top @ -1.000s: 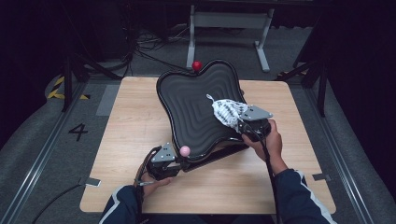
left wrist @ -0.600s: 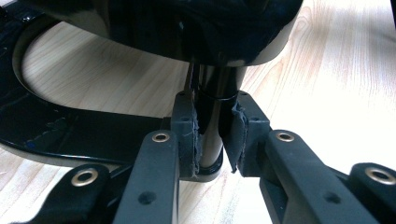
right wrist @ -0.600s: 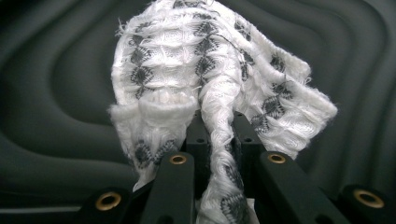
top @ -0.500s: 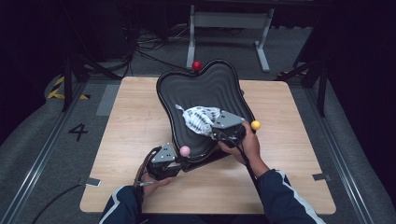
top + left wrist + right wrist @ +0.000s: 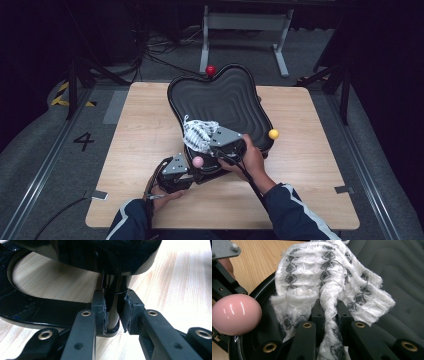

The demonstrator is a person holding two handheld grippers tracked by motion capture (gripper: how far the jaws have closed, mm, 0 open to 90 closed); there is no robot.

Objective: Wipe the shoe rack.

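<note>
Two grippers are busy on one black ridged tray [image 5: 235,95], the wavy-edged kind that sits tilted on a stand with coloured knobs around its rim. Using that tray as the reference: the left gripper [image 5: 186,169] sits at the near-left corner of it, and in the left gripper view its jaws are clamped tight on the shiny black post [image 5: 113,305] under the tray, pads pressing it from both sides, so it looks like a steadying hold. The right gripper [image 5: 212,141] is over the near-left part of the tray's surface, jaws pinched shut on a white knitted cloth [image 5: 329,285] with grey diamond pattern, which drapes forward onto the ridges. A pink knob [image 5: 198,161] is right at the tray's near rim, just beside the cloth, a yellow knob [image 5: 273,133] sticks off the right rim and a red knob [image 5: 210,70] sits at the far rim. My read is this is the wiping step, cloth dragged across the ridged surface while the other hand keeps the tray from rocking. Next move probably calls for keeping the cloth pressed flat into the grooves and sweeping toward the uncovered far side, without snagging it on the pink knob or loosening the hold on the post.
</note>
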